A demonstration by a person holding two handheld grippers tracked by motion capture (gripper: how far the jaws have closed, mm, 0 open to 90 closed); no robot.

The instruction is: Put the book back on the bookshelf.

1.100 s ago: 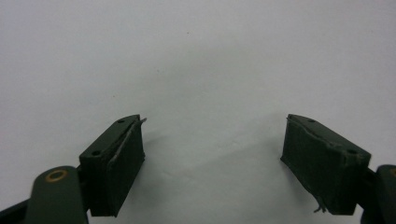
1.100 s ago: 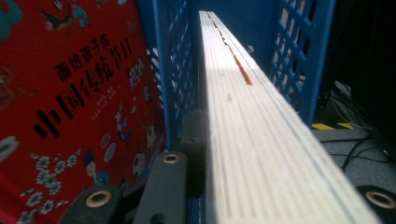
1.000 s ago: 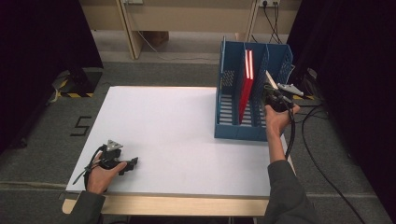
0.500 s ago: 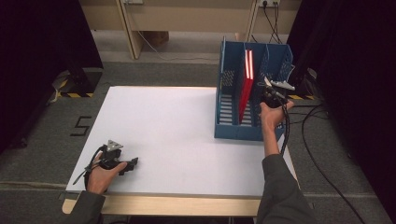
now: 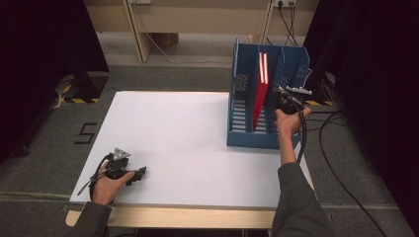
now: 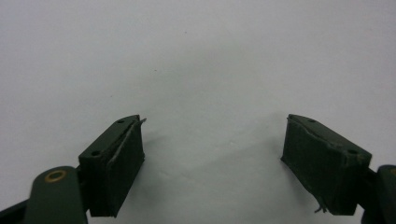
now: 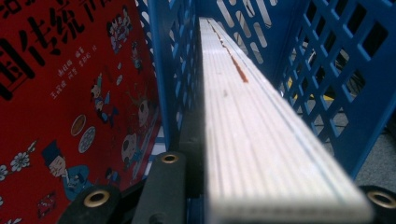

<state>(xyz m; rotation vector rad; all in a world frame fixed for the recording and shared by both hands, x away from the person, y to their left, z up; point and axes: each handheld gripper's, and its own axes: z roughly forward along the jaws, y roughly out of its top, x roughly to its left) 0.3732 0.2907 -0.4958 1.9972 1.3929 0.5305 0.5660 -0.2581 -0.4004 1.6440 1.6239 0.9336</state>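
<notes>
Overhead, the right gripper [image 5: 286, 98] sits at the rightmost slot of the blue perforated plastic file rack [image 5: 240, 101], beside a red-covered book [image 5: 259, 91] standing in the middle slot. The left gripper [image 5: 129, 174] rests on the white table [image 5: 188, 143], near its front-left corner. From the left gripper view, its jaws stand wide apart over bare tabletop. From the right gripper view, the jaws clamp a thick book's pale page edge [image 7: 252, 121] inside the rack.

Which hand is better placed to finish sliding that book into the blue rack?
Right. The right gripper is shut on the book inside the blue rack, beside the red book. The left gripper rests open on the table, far away.
</notes>
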